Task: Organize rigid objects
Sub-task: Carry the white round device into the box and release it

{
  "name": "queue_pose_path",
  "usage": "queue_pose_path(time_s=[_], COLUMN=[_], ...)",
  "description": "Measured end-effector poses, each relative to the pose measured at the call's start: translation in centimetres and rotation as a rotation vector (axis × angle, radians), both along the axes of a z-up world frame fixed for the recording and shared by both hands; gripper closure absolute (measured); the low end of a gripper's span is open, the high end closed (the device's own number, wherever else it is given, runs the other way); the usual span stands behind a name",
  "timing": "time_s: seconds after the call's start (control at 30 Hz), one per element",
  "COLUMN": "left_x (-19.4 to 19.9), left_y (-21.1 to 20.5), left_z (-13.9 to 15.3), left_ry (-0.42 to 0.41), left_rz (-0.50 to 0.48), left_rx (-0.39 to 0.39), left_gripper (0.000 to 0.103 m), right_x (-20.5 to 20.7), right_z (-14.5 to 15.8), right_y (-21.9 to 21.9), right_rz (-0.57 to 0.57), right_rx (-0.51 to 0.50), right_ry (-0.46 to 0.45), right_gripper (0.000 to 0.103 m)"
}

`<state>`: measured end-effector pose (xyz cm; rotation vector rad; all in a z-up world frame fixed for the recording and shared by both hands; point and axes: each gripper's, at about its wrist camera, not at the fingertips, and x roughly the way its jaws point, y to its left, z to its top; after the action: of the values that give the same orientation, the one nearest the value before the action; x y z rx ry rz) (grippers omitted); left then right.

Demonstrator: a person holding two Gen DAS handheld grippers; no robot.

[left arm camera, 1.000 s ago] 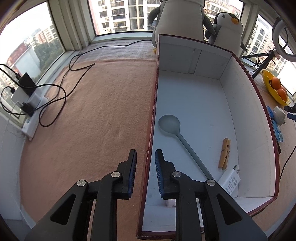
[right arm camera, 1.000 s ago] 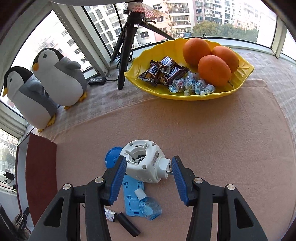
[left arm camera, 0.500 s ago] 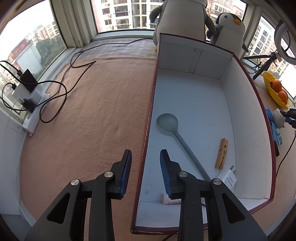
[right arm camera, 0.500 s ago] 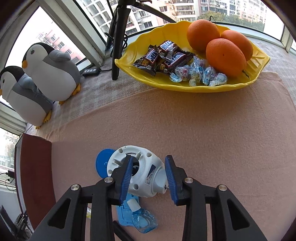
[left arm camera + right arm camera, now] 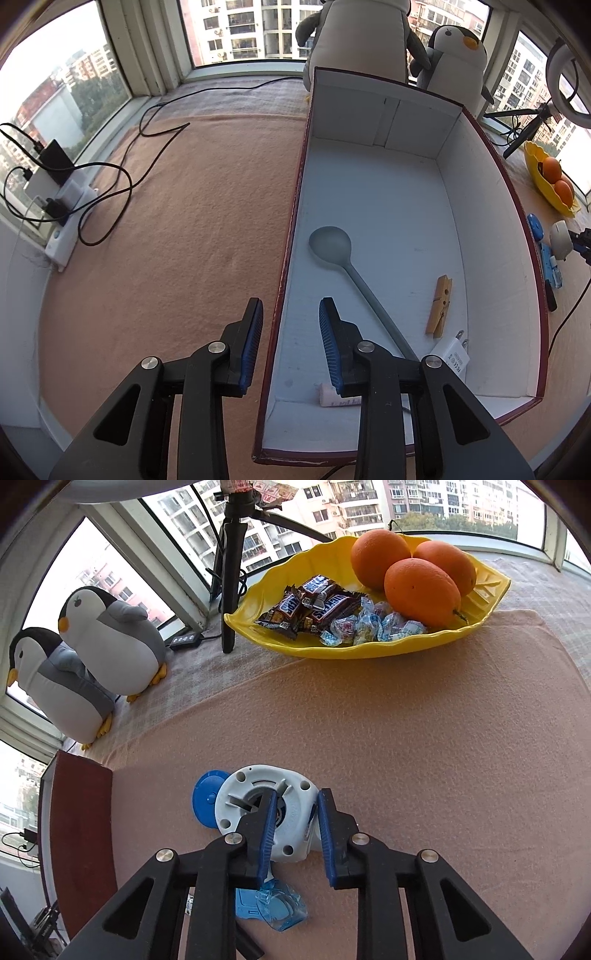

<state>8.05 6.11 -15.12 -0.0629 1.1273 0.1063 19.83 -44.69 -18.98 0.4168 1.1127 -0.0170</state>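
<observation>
My right gripper [image 5: 298,805] is down on a white round device [image 5: 291,834] on the peach cloth. One finger sits in the device's centre hole, the other on its outer side, and the jaws are closing with its wall pinched between the pads. A blue disc [image 5: 205,797], a flat blue item [image 5: 245,904] and a clear blue packet [image 5: 280,908] lie beside it. My left gripper [image 5: 290,314] hangs open astride the left wall of the white-lined box [image 5: 480,206], touching nothing. In the box lie a grey spoon [image 5: 330,245], a wooden clothespin [image 5: 439,310], a white charger [image 5: 452,356] and a small white tube [image 5: 338,400].
A yellow dish [image 5: 332,648] with oranges and sweets stands behind the device, a tripod leg [image 5: 229,590] next to it. Two plush penguins [image 5: 110,642] sit by the box's far end. A power strip [image 5: 66,206] with cables lies at the far left by the window.
The right gripper came down over the white device and its jaws narrowed from wide around it to gripping its wall. The left gripper's jaws spread a little wider.
</observation>
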Motion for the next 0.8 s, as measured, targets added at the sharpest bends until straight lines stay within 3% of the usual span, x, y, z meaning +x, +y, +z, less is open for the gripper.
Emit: queue_pose_path(time_s=[0.2, 0.37, 0.8], left_x=[0.0, 0.1, 0.0], left_y=[0.2, 0.6, 1.1], left_z=[0.0, 0.0, 0.3], left_ry=[-0.007, -0.02, -0.046], left_rz=[0.007, 0.022, 0.001], left_rx=[-0.004, -0.025, -0.059], left_gripper=[0.073, 0.073, 0.073], right_x=[-1.4, -3.1, -6.8], right_z=[1.6, 4.6, 13.1], right_y=[0.2, 2.3, 15.9], right_rz=[-0.024, 0.016, 0.337], right_rx=[-0.031, -0.06, -0.116], right_ry=[-0.052, -0.122, -0.305], right_gripper=[0.083, 0.083, 0.083])
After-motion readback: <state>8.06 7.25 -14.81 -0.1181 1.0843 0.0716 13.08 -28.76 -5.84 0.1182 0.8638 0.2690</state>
